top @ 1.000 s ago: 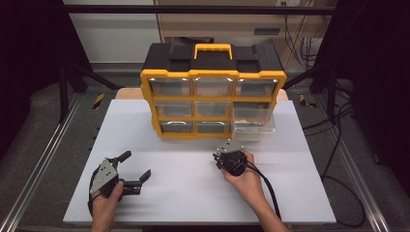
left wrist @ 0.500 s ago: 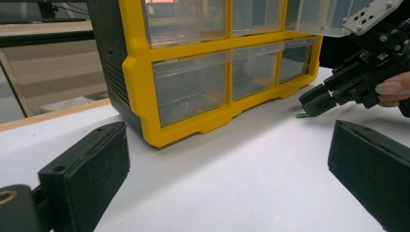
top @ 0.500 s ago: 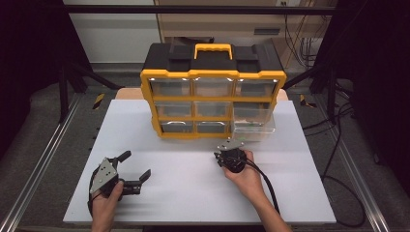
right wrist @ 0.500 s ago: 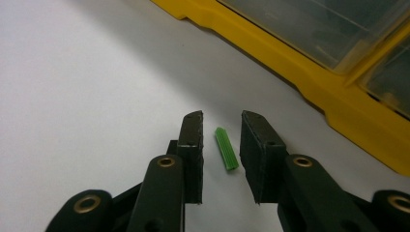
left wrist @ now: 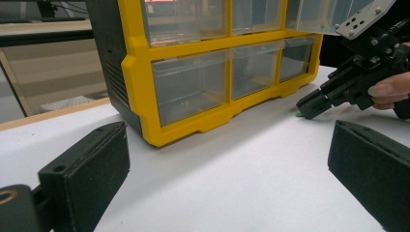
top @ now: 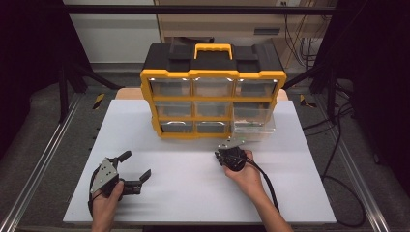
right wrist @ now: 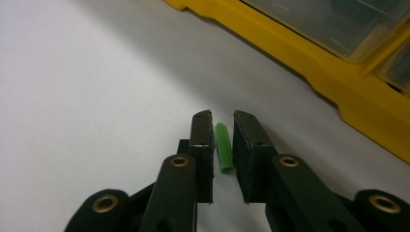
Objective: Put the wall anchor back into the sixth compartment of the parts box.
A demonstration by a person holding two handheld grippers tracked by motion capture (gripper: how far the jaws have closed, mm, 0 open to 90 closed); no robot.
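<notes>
While the right gripper has crept toward 12 o'clock, jaws narrowed around the green wall plug lying on the table but not clamped, the left gripper idles wide open, empty, so a pickup looks imminent.

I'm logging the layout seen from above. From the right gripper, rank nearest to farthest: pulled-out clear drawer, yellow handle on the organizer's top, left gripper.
From the right gripper:
1. Clear drawer, just beyond it.
2. Left gripper, across the table's near edge.
3. Yellow handle, at the back on top of the organizer.
</notes>
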